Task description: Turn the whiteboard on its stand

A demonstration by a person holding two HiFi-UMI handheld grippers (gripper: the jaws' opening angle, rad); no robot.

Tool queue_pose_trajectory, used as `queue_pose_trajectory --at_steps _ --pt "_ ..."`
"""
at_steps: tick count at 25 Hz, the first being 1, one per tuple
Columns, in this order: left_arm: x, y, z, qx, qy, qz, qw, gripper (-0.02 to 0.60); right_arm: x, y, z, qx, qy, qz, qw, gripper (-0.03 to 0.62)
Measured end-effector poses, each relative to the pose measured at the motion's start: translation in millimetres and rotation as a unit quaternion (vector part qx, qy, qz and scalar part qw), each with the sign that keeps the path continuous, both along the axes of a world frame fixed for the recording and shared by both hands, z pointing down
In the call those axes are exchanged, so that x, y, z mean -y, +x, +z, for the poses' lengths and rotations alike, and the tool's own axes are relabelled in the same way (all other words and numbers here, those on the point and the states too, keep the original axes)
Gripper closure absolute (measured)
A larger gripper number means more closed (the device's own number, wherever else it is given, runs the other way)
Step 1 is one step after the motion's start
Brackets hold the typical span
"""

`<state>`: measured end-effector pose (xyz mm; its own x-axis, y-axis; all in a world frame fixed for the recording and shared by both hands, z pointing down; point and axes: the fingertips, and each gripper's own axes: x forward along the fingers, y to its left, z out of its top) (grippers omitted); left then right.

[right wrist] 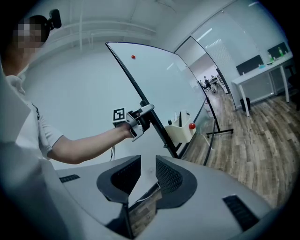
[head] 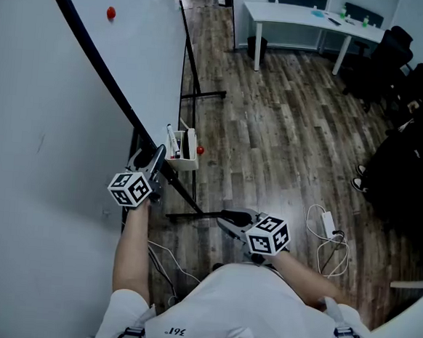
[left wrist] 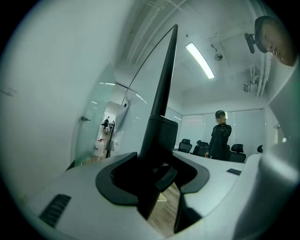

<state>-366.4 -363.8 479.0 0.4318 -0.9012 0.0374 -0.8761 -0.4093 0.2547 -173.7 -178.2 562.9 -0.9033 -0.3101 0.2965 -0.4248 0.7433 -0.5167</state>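
**Head view, turning a whiteboard.** The whiteboard (head: 70, 117) fills the left half of the frame. Its black frame (head: 96, 64) runs diagonally from the top edge down toward the centre. The stand (head: 195, 94) shows behind that edge, on the wooden floor (head: 287, 134).

The left tool (head: 155, 166), left of centre, is clamped on the frame, which lies between its jaws in the left gripper view. Just beside it, toward the centre, a white tray (head: 190, 159) with markers hangs from the frame. A red magnet (head: 111, 12) sits at the upper left of the board.

The right tool (head: 229, 218), lower centre, is well apart from the board. Its jaws stand a little apart with nothing between them.

**Risks, as judged from this moment.**
- The board is held at one point only, on a narrow bar. A push across the bar rather than along the jaws could slide the pads off, leaving the panel to swing freely.
- The free tool gives no check on the swing.
- If the panel pivots, the tray tilts with it and the markers may spill.
- A cable (head: 330, 239) lies on the floor at the lower right, and thinner leads lie near the person's feet. A foot of the stand or a step could catch them.
- A hard push may skid the whole stand instead of turning the board.
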Motion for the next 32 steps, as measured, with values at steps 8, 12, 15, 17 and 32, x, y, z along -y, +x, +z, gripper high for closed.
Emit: queue_pose_trajectory --at_steps 8,12,15,17,32 --pt "-1.0 -1.3 1.1 -0.001 0.003 0.001 1.0000 0.371 1.5 3.3 2.3 0.003 -0.003 0.002 1.000 0.494" --pt "-4.2 0.2 -3.4 -0.002 0.003 0.004 1.0000 0.373 3.9 2.6 -2.6 0.005 -0.004 0.001 1.000 0.494" --pt "-13.3 4.1 -4.6 -0.002 0.004 0.005 1.0000 0.373 1.3 3.3 -4.1 0.011 -0.006 -0.001 1.000 0.494" --pt "-20.8 6.8 -1.2 -0.002 0.006 0.005 1.0000 0.373 -0.9 3.4 -1.2 0.014 -0.006 -0.002 1.000 0.494" --pt "-73.7 32.5 -1.4 -0.007 0.010 0.002 0.9999 0.373 -12.8 11.3 -3.8 0.020 -0.006 -0.008 1.000 0.494"
